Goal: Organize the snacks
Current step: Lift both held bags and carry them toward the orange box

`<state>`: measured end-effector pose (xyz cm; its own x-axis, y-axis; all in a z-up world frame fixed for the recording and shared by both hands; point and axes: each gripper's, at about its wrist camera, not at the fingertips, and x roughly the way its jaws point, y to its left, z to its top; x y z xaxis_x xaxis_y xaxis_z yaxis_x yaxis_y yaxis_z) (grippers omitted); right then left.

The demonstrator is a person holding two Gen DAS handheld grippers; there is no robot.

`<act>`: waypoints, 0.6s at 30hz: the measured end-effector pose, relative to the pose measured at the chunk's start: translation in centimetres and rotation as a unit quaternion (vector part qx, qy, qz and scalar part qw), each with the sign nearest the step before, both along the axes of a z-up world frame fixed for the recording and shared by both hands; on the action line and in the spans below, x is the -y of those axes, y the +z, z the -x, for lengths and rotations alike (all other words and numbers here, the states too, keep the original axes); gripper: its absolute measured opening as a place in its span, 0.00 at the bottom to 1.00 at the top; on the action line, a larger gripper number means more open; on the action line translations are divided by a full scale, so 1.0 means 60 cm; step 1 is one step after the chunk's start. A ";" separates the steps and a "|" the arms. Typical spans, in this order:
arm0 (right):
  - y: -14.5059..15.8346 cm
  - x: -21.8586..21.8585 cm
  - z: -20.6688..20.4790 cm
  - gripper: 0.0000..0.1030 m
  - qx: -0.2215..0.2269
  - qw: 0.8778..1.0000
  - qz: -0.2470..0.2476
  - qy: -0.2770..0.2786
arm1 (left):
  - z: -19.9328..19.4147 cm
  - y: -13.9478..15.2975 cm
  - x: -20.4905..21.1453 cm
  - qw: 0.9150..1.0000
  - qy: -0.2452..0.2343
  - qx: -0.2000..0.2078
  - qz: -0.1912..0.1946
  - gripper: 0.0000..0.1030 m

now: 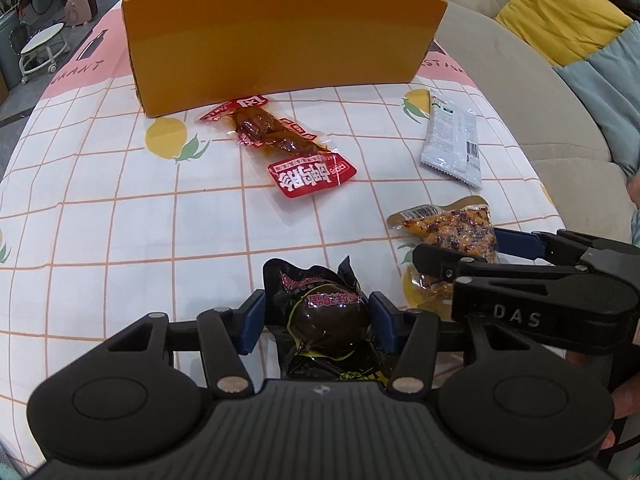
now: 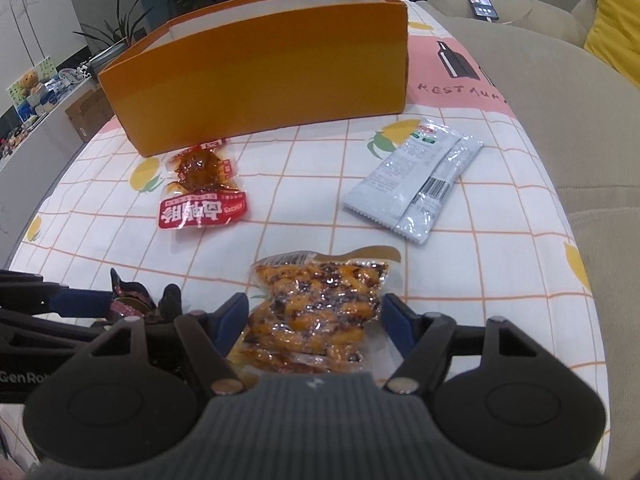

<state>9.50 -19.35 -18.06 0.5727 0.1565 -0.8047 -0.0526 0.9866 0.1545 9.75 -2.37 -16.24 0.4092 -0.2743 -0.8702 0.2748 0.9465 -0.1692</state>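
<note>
The left hand-held gripper (image 1: pixel 318 322) is lowered over a black foil packet holding a dark round snack (image 1: pixel 324 316). Its blue pads (image 1: pixel 252 326) stand on either side of the packet; the right pad looks to touch the wrapper, but whether both press on it cannot be told.

The right hand-held gripper (image 2: pixel 314 314) straddles a clear vacuum pouch of orange and dark red pieces (image 2: pixel 316 300). Its blue pads (image 2: pixel 396 320) sit at the pouch's edges, and firm contact cannot be confirmed. Both packets lie on the surface (image 1: pixel 120 208), which is covered with a white grid-pattern cloth printed with yellow fruit.

Farther back lie a red-ended clear packet of brown meat (image 1: pixel 276 144) and a white sachet with a barcode (image 1: pixel 452 140), well apart. The meat packet's far end lies against an open orange cardboard box (image 1: pixel 280 36) at the back of the surface.
</note>
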 end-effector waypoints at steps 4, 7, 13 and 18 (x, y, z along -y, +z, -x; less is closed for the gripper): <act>0.012 0.014 0.004 0.56 0.001 1.000 -0.027 -0.017 | 0.001 0.002 -0.006 1.000 0.009 -0.003 0.003 0.61; 0.013 0.016 0.006 0.56 -0.006 0.999 -0.030 -0.019 | 0.000 0.008 -0.014 1.000 0.020 -0.003 0.013 0.61; 0.030 0.008 0.023 0.55 0.009 1.000 -0.024 -0.002 | 0.008 0.026 -0.023 0.999 0.031 0.009 0.022 0.61; 0.056 0.006 0.035 0.55 0.032 0.999 -0.021 0.003 | 0.012 0.051 -0.032 0.998 0.046 0.030 0.033 0.61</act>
